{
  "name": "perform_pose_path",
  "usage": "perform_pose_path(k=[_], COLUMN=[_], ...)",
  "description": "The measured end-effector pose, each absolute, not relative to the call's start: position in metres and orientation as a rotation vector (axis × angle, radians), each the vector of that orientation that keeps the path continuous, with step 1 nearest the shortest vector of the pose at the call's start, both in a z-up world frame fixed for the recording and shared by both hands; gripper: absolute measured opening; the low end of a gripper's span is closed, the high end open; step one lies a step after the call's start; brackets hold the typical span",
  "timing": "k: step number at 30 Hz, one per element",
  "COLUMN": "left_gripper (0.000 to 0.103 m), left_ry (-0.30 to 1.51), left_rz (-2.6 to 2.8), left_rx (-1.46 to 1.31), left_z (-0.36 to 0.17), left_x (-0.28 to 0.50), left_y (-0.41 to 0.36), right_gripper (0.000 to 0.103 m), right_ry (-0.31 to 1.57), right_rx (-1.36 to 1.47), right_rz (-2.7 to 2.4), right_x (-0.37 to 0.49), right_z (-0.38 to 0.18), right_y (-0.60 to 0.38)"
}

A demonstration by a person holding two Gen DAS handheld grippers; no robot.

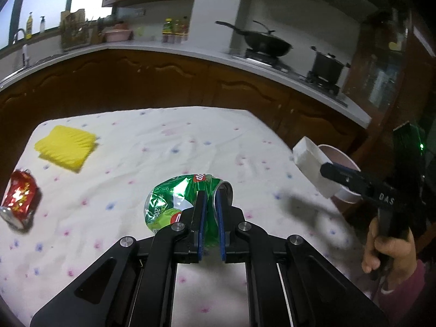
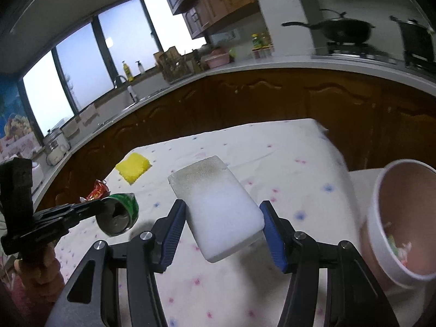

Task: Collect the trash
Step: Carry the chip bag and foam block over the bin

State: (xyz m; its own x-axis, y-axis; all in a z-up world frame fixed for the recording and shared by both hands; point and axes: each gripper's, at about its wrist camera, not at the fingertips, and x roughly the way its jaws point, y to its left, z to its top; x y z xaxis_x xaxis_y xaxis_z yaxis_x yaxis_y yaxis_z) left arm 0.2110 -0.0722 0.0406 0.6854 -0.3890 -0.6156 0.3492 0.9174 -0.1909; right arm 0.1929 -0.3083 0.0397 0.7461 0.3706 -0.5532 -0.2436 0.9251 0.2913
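My left gripper (image 1: pixel 210 199) is shut on a crushed green can (image 1: pixel 174 201) and holds it above the flowered tablecloth; the can also shows in the right wrist view (image 2: pixel 120 214). My right gripper (image 2: pixel 222 216) is shut on a white sponge block (image 2: pixel 218 207), held in the air left of a pink paper cup bin (image 2: pixel 403 218). In the left wrist view the white block (image 1: pixel 313 169) hangs over the cup (image 1: pixel 343 163) at the table's right edge. A crushed red can (image 1: pixel 19 201) lies at the table's left. A yellow sponge (image 1: pixel 65 147) lies at the far left.
The table (image 1: pixel 190 141) wears a white flowered cloth. Behind it runs a dark wood kitchen counter with a sink, bottles, a wok (image 1: pixel 264 43) and a pot (image 1: pixel 327 65) on the stove. The cup holds some scraps (image 2: pixel 397 245).
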Motion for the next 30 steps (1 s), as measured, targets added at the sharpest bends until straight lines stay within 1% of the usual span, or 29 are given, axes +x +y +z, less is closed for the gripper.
perform_pose_path(k=[11, 30], left_gripper=[0.006, 0.006], left_ry=[0.687, 0.653], left_rz=[-0.500, -0.611], left_rx=[-0.042, 0.012], left_z=[0.052, 0.075], left_x=[0.202, 0.197], left_y=[-0.121, -0.193], right_gripper=[0.057, 0.057], right_ry=[0.615, 0.536], right_rx=[0.279, 0.345], right_rz=[0.249, 0.135], right_x=[0.146, 0.106], right_z=[0.045, 0.057], right_y=[-0.351, -0.416])
